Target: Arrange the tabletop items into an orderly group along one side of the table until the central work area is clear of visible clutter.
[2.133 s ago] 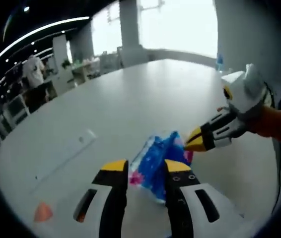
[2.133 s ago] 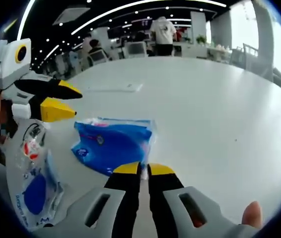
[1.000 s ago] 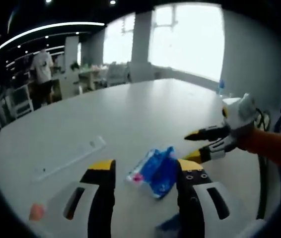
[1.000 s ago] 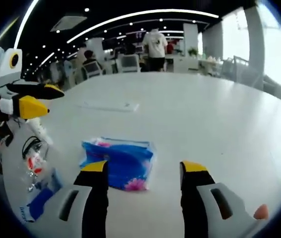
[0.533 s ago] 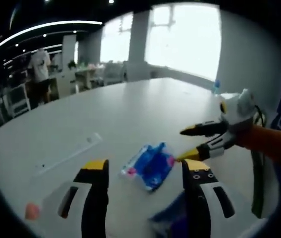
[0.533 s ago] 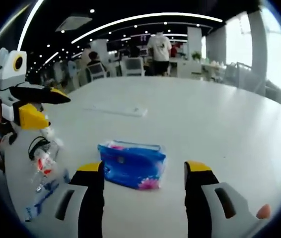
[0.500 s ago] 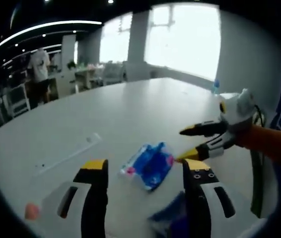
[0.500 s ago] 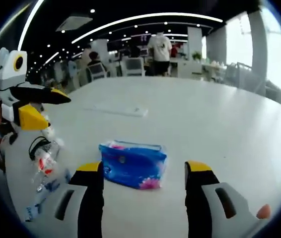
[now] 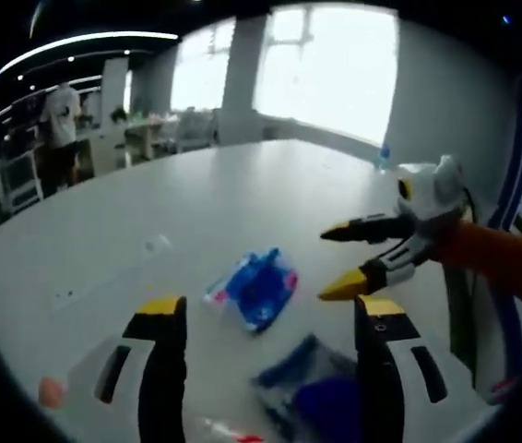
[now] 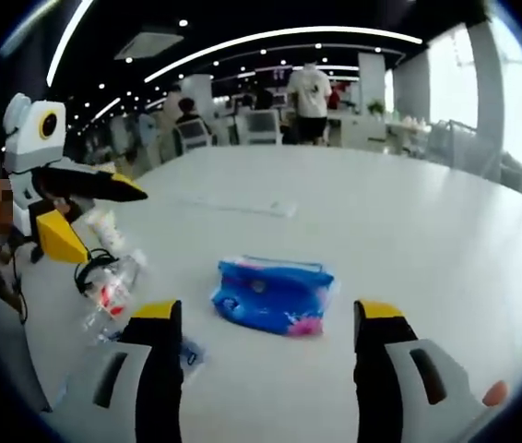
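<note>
White table (image 10: 445, 240), both grippers wide open w/ nothing held; blue tissue pack (image 10: 274, 295) sits farther from right gripper (image 10: 268, 323) than 2s ago, left gripper (image 9: 266, 318) backed off too.

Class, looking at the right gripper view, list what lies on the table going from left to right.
Left claw → clear plastic bag with a cable → blue tissue pack.

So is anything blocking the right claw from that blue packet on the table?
Nothing visible does. The blue packet lies on bare white table ahead of the open right claw, with the clear bag off to one side.
</note>
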Motion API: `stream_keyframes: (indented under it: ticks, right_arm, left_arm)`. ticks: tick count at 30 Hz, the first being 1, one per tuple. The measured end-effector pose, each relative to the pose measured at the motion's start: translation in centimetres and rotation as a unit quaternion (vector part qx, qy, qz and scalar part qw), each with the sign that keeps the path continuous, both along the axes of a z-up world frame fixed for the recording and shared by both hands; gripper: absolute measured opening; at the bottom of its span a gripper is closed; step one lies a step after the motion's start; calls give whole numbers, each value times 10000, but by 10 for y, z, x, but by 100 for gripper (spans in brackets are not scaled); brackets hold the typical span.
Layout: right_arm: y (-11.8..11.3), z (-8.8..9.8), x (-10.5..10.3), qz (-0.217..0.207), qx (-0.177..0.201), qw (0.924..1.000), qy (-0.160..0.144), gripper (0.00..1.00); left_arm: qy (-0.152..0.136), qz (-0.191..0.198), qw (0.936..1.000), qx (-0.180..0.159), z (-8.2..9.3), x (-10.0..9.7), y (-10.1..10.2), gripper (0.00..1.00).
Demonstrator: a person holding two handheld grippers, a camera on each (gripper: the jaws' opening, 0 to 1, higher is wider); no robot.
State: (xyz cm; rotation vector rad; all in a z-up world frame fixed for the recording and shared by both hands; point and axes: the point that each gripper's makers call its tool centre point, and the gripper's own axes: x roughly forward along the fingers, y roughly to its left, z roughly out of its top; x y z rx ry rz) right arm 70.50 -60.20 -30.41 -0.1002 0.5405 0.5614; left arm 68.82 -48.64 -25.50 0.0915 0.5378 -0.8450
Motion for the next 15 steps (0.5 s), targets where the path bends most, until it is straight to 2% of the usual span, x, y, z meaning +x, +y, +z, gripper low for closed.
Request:
stream_keyframes:
  ticks: [7, 15]
  right_arm:
    - [15, 5, -21, 237, 26, 9997, -6, 83]
    - [39, 12, -47, 560, 25, 9984, 2, 84]
  left_arm:
    - [-90, -171, 9998, 44, 4, -27, 10, 74]
    - [-226, -146, 9996, 64, 13, -58, 40, 76]
